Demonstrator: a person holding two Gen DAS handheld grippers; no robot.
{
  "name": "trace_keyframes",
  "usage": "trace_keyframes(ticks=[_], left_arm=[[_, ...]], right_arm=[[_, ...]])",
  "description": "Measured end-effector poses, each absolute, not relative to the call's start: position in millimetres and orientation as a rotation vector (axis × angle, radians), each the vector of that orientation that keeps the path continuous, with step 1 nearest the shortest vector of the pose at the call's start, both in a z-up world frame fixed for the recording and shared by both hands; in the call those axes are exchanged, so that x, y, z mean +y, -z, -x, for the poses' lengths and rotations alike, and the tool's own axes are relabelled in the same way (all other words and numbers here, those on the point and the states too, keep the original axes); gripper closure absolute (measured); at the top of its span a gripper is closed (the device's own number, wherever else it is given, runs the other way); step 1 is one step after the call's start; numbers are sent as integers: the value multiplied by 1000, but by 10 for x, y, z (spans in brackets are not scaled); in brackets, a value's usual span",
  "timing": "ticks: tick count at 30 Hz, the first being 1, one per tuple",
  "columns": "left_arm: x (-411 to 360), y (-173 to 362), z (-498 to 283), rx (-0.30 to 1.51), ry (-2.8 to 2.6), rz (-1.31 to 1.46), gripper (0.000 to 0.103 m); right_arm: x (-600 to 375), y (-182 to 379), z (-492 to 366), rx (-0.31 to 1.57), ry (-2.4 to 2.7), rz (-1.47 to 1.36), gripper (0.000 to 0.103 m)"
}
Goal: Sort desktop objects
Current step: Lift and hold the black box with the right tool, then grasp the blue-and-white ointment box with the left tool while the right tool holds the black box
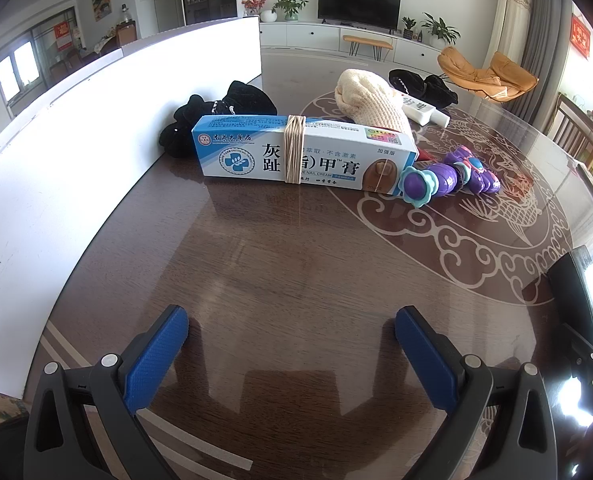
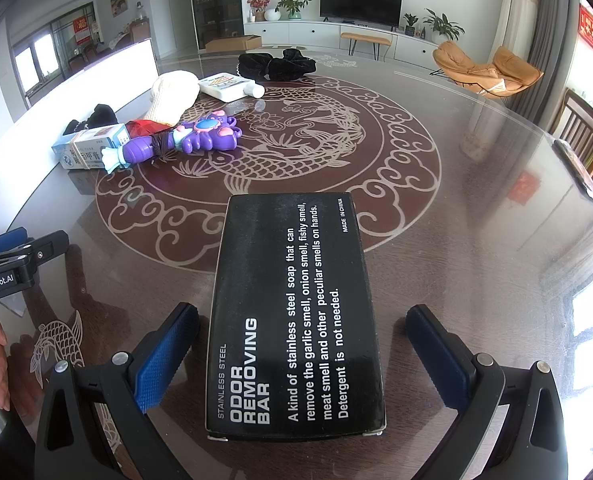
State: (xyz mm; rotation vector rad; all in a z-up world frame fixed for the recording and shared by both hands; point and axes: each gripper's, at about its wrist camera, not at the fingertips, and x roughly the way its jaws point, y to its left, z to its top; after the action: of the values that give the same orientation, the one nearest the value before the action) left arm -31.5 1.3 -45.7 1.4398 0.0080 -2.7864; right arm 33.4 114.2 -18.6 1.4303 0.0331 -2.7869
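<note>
My left gripper [image 1: 292, 320] is open and empty, low over the brown glass table [image 1: 280, 256]. Ahead of it lie a blue-and-white nail cream box [image 1: 296, 152] wrapped in rubber bands, a purple toy [image 1: 448, 178], a cream knit item [image 1: 370, 98] and black cloth [image 1: 216, 120]. My right gripper [image 2: 302, 318] is open, its fingers on either side of a black "odor removing bar" box [image 2: 292, 316] lying flat on the table, not touching it. The same nail cream box [image 2: 90, 150], purple toy [image 2: 184, 140] and cream knit item [image 2: 172, 94] show at the left in the right wrist view.
A white board [image 1: 96, 132] stands along the table's left side. A white bottle [image 2: 232, 86] and more black cloth [image 2: 276, 65] lie at the far side. The left gripper's body [image 2: 12, 268] and a hand show at the right wrist view's left edge. Chairs stand at the right.
</note>
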Motion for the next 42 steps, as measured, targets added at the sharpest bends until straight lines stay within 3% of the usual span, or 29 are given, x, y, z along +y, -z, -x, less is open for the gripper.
trace_keyframes(ticks=[13,21,24,29,42], left_arm=[[-29,445,315,31,2744,-1485,0],[-293,53,855,592,2645,-1429,0],[-362,-13,1161,688,2562,-1348,0],[-340,318,1480,504,2435,-1498,0],[-887,243,532,463,2589,-1388,0]], right_arm=[[1136,189,-333,33,2787,-1430,0],[1136,190,-332,34,2787,-1430,0],[1136,190,-332,34,2787,-1430,0],[1134,191,-331,34,2787,-1430,0],[1134,193,-330,34,2787,-1430,0]])
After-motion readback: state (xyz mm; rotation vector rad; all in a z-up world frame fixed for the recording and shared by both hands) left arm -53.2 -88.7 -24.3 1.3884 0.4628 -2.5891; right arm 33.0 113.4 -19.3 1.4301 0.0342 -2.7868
